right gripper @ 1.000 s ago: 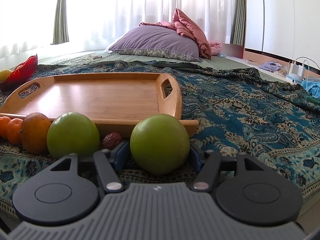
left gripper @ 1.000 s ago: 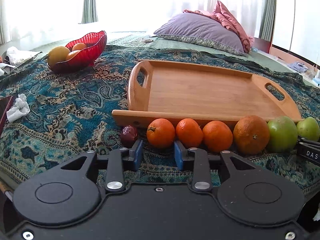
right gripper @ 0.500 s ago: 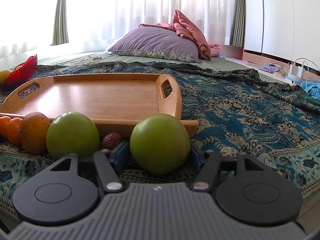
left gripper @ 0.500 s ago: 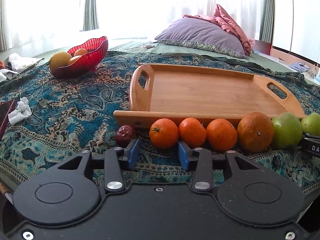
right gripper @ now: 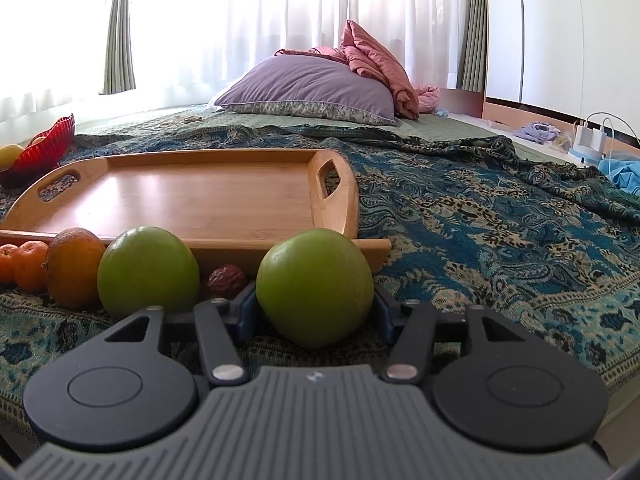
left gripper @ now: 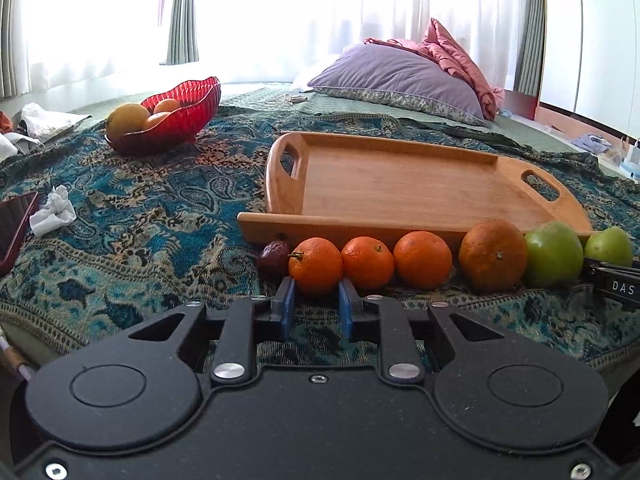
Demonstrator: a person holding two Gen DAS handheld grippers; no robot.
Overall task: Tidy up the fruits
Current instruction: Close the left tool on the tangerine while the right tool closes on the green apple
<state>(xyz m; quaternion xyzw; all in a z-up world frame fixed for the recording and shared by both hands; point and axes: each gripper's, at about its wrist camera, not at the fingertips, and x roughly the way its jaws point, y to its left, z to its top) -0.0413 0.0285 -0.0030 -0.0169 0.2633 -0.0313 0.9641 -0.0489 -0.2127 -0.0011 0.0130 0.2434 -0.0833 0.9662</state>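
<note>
A row of fruit lies on the patterned bedspread along the near edge of a wooden tray (left gripper: 420, 184): a dark date (left gripper: 273, 253), three small oranges, a larger orange (left gripper: 493, 256) and two green apples. My left gripper (left gripper: 316, 300) is open, its blue pads on either side of the leftmost orange (left gripper: 315, 266). My right gripper (right gripper: 314, 308) has its pads against both sides of the right green apple (right gripper: 316, 286), which rests on the cloth. The other green apple (right gripper: 148, 270) and a second date (right gripper: 226, 280) lie just left of it.
A red glass bowl (left gripper: 176, 114) with yellow and orange fruit stands at the far left. A crumpled tissue (left gripper: 54, 210) and a dark red object (left gripper: 14, 228) lie at the left. A purple pillow (left gripper: 396, 76) lies behind the tray. The bed edge is at the right.
My left gripper has moved forward and right, so the leftmost orange now sits between its pads. The right gripper and the green apple have not moved.
</note>
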